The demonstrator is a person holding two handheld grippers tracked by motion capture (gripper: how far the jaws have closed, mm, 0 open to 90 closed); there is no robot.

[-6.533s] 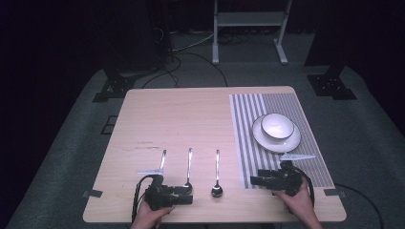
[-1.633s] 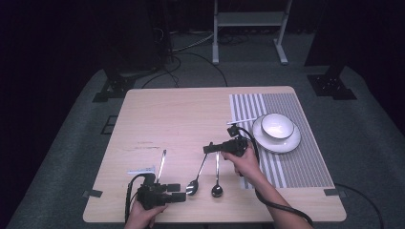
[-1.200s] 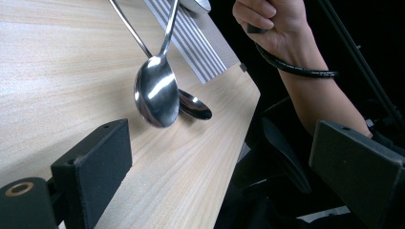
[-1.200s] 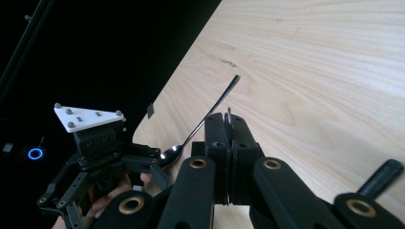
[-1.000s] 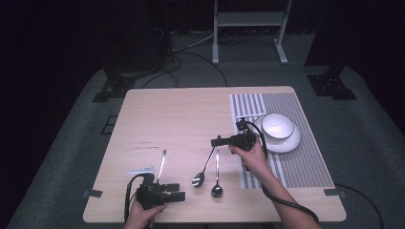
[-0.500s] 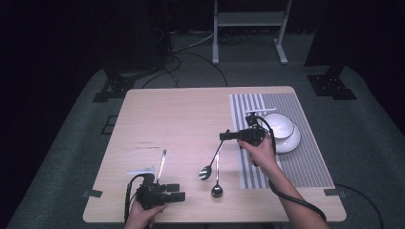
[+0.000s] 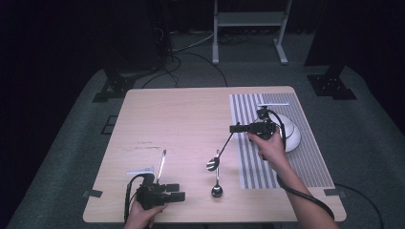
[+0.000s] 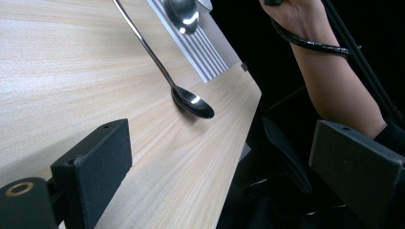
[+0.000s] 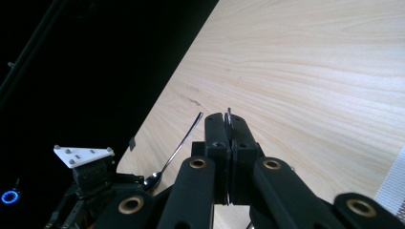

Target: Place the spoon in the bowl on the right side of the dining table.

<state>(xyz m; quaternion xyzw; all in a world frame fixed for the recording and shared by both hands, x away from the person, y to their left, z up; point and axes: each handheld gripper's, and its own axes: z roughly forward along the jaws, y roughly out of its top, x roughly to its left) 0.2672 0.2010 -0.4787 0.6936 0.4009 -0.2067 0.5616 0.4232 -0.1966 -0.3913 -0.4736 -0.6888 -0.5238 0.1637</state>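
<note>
High view, right gripper [image 7: 235, 128]: raised over the desk [image 7: 181, 119] at the left edge of the striped mat [image 7: 305, 167]; jaws clamped on the handle tip of a held spoon [image 7: 220, 151], which hangs slanting down and to the left, its bowl just above the wood.
High view, bowl [image 7: 289, 133]: white, on the mat, right behind the right hand.
High view, left gripper [image 7: 179, 192]: low at the near left of the desk, jaws apart, nothing between them.
High view, other spoons: the middle spoon [image 7: 217, 177] lies flat, bowl toward the near edge; the left spoon [image 7: 162, 164] lies just beyond the left gripper.
High view, room: the far half of the desk is bare wood.
Left gripper view, jaws: wide apart, empty, one over the wood, one beyond the desk's near edge.
Left gripper view, spoons: the middle spoon [image 8: 184, 93] lies ahead near that edge; the held spoon's bowl [image 8: 181, 14] hangs farther off by the mat.
Right gripper view, jaws: pressed together on the thin metal handle [image 9: 229, 124].
Right gripper view, beyond: the left spoon [image 9: 174, 155] and left gripper [image 9: 90, 186] near the desk's edge.
</note>
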